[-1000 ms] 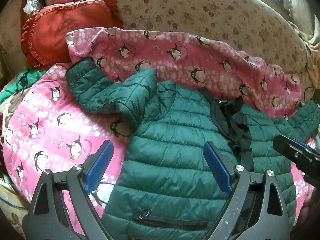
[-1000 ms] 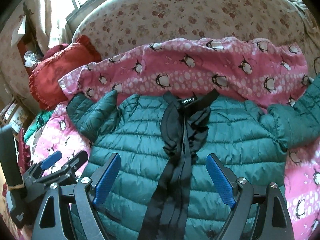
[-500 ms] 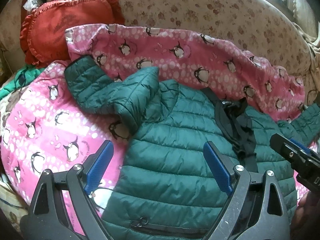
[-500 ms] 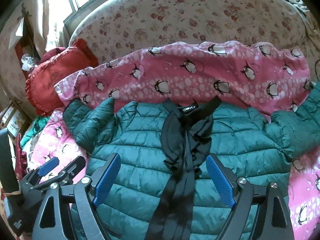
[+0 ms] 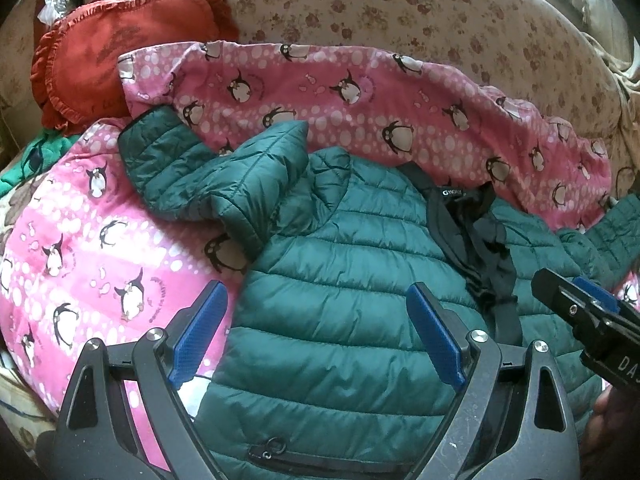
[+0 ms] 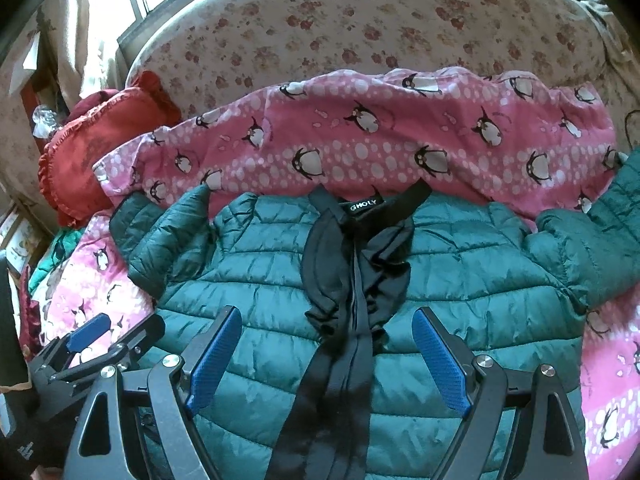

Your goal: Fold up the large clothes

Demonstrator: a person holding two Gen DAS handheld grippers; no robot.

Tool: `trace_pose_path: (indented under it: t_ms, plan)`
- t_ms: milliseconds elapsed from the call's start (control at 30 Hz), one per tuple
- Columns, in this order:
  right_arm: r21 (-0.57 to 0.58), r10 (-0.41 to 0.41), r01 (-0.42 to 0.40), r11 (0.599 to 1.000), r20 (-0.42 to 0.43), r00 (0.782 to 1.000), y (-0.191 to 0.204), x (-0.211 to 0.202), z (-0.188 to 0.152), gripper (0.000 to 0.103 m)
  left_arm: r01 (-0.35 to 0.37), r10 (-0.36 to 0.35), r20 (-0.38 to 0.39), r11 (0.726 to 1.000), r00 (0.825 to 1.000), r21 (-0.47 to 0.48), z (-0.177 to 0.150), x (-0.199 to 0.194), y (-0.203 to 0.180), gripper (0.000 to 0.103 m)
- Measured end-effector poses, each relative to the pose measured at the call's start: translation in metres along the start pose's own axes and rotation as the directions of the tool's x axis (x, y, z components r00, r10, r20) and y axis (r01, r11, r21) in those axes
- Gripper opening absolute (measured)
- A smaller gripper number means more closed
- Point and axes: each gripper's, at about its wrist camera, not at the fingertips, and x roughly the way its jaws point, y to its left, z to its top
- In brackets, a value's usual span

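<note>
Green quilted jacket [image 6: 460, 280] spread front-up across pink penguin-print bedding [image 5: 80, 248], collar toward the floral-covered backrest [image 6: 360, 20], one sleeve [image 5: 192, 176] bent out at the left, the other running off to the right edge. Bare pink bedding open left of the jacket's side edge; red frilled cushion [image 5: 120, 52] crowding the far left corner. Black neck label reading roughly "GHOLY" [image 6: 366, 206], above the black zip strip. Left tongs [image 5: 316, 332] spread wide over the jacket's left edge, pinching nothing. Right tongs [image 6: 326, 360] likewise spread wide, straddling the zip above the fabric, holding nothing.
</note>
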Motion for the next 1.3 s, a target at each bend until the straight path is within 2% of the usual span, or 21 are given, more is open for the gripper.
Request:
trace_pose_path:
  t_ms: [433,733,1300]
  plan:
    - [0.013,-0.012,0.012,1.0,-0.008,1.0,0.003,0.007,-0.006,0.086,-0.007,0.007,-0.023,1.0,1.0,-0.014,0.002,0.012,0.013,0.091]
    - [0.026,-0.039,0.04,0.999,-0.021,0.999,0.004,0.018,-0.006,0.086,-0.041,0.041,-0.019,0.999,0.999,-0.02,0.001,0.019,0.021,0.091]
    - [0.009,-0.038,0.039,0.999,-0.052,0.998,0.019,0.044,0.0,0.086,-0.063,0.061,-0.036,0.997,0.997,-0.047,0.013,0.036,0.04,0.091]
